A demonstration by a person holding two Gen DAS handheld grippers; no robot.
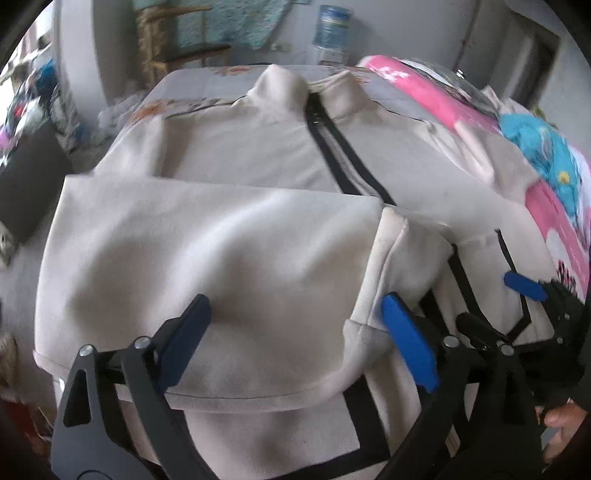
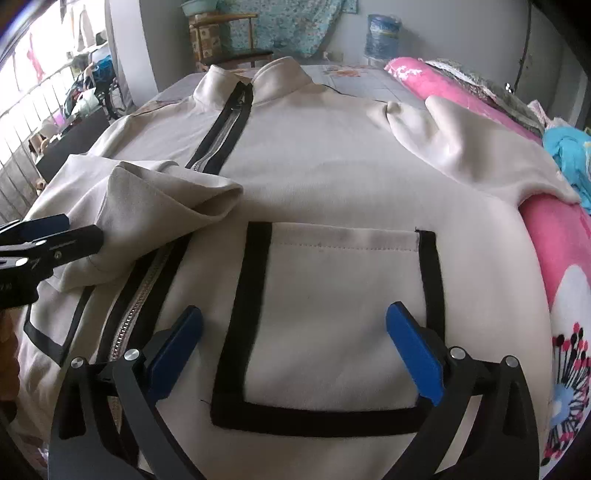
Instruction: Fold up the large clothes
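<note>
Jacket (image 2: 332, 155): lies front-up, flat on the bed (image 2: 369, 79), collar at 12 o'clock.
Handling: soft, thick and floppy, you'd judge; pinch hems or the sleeve (image 1: 207, 236) cuff.
Left gripper (image 1: 295, 339): jaws wide, nothing held.
Right gripper (image 2: 295, 350): jaws wide, straddling the pocket (image 2: 332, 332).
Containers: the pocket looks flat and empty.

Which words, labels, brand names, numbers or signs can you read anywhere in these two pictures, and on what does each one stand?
None can be read.
Blue-and-white labelled container by the far wall: print too blurred to read.
Beige zip-front jacket with black trim: no lettering visible.
Pink patterned blanket: pictures only, no words.
</note>
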